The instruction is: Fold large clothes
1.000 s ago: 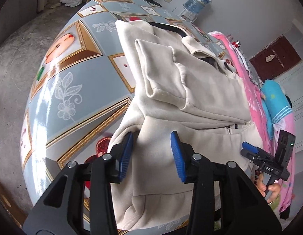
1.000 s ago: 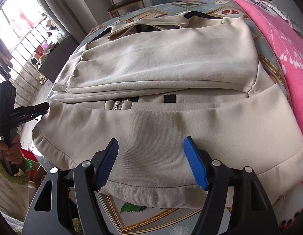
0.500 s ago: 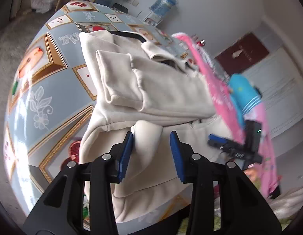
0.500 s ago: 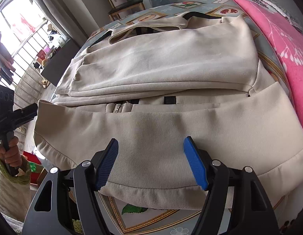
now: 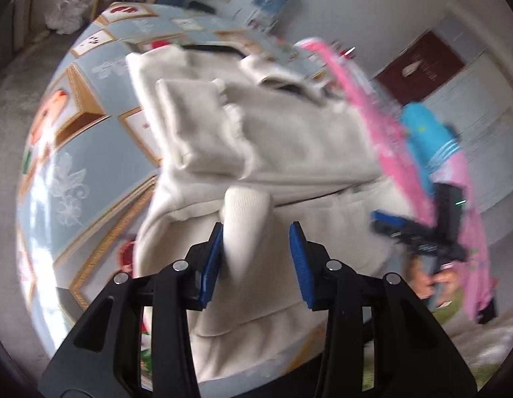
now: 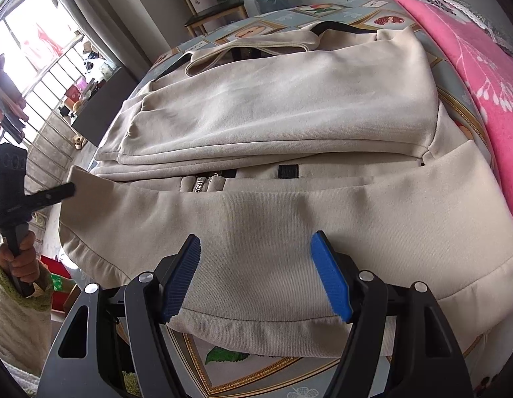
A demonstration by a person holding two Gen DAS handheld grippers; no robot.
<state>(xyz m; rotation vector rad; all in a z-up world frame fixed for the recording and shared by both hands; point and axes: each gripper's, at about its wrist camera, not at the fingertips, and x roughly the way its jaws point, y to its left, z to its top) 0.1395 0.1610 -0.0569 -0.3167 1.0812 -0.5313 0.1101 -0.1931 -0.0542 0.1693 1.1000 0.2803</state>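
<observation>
Two hand-held grippers work over one cream jacket (image 6: 273, 116) spread on the patterned desk (image 5: 74, 172), its hem reaching the desk's near edge and a pink blanket (image 6: 472, 66) along its right side. The left hand-held gripper (image 5: 253, 255) has a raised fold of the jacket between its pads, though a firm pinch cannot be confirmed. The right hand-held gripper (image 6: 256, 275) hovers released, jaws wide, over the hem

Worktop (image 6: 326, 373) covered in a blue-grey patterned cloth with gold-framed fruit panels. A cream jacket (image 6: 289, 116), partly folded, lies spread across it; a pink blanket (image 6: 469, 59) lies along one edge.
</observation>
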